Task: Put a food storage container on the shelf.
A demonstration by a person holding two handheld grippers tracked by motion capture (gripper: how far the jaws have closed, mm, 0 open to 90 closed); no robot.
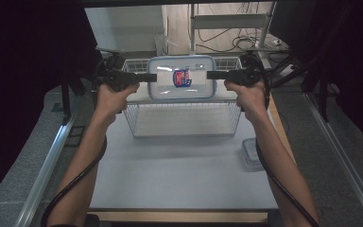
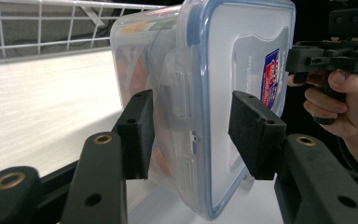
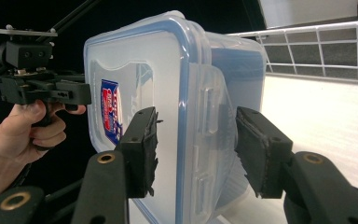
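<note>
Each gripper, left gripper and right gripper, clamps half-closed on one end of the lidded box. Gripping opposite ends keeps the box level between them (lid facing up) above the wire basket.

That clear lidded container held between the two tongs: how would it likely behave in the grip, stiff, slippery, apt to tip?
The container looks like rigid moulded plastic with a clipped lid, so it probably stays stiff. Its smooth, glossy walls may slip against the pads. Held only at its two short ends by the left tongs and right tongs, it could pivot between them above the wire basket.
</note>
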